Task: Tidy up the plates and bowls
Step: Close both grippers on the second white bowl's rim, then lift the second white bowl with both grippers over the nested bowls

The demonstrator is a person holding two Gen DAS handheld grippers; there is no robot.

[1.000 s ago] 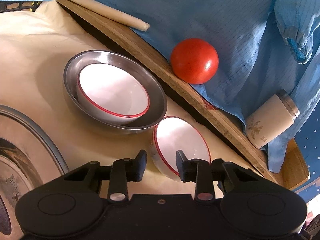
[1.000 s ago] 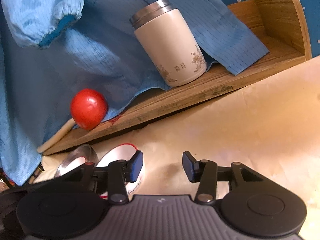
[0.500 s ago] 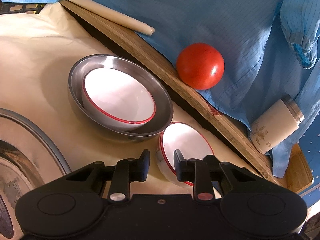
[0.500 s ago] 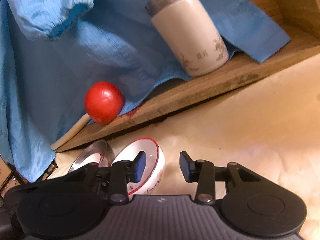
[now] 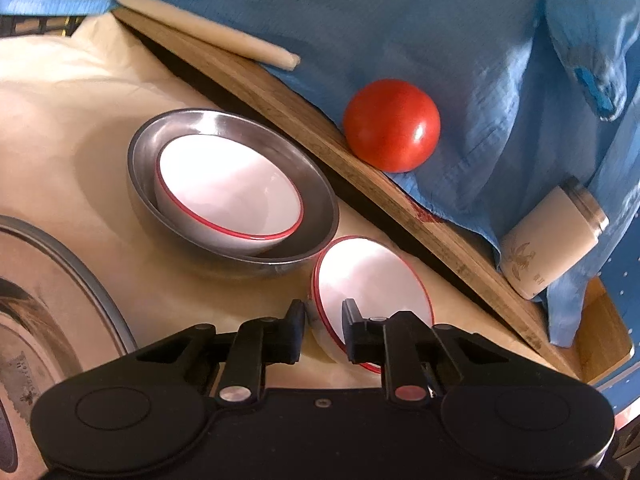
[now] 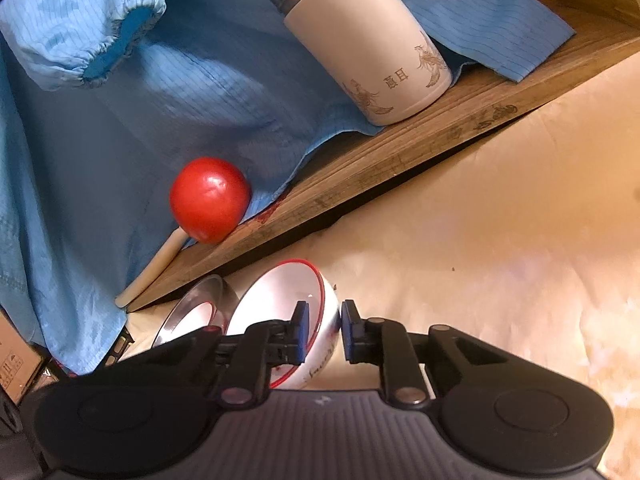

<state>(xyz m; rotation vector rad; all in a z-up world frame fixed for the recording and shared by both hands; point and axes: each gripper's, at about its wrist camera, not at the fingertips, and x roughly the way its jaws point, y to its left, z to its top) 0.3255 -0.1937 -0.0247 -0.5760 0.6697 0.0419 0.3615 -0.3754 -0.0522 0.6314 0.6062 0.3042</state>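
White and red-rimmed, the loose bowl (image 5: 372, 280) looks hard, slippery, breakable; both closing hand-held grippers, left (image 5: 322, 328) and right (image 6: 324, 330), pinch its thin rim.

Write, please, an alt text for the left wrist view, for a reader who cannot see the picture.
The left gripper is closing its two black fingers over the near rim of a tilted white bowl with a red rim on a beige cloth. Behind it, a second white bowl sits inside a steel bowl; a tomato rests on a wooden board.
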